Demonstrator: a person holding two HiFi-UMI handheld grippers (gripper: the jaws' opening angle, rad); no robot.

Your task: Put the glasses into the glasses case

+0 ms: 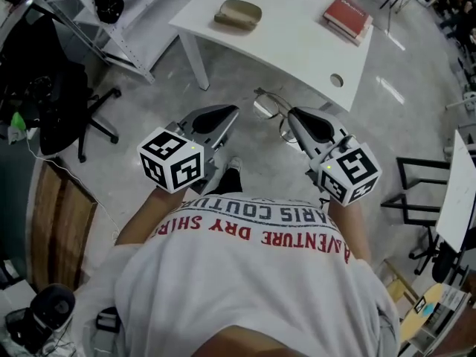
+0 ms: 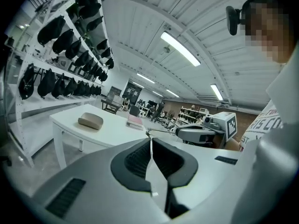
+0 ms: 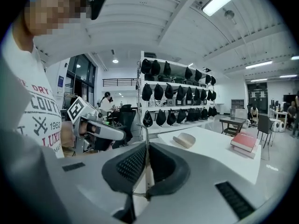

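Glasses [image 1: 264, 108] hang in air over floor [image 1: 245, 73], short of table [image 1: 297, 47] near edge, spanning both grippers. Left gripper [image 1: 231, 113] jaws clenched on one thin temple; right gripper [image 1: 293, 118] jaws clenched on other temple. On table, glasses case [image 1: 238, 13] lies closed near left end; red book [image 1: 347, 15] near right end, well apart.

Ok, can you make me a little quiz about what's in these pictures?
1. Fill in: the book on the table is coloured ___.
2. True or false: the glasses are inside the case.
3. What do the left gripper and right gripper hold between them? A) the book B) the glasses C) nothing

Key: 1 red; 2 false; 3 B.
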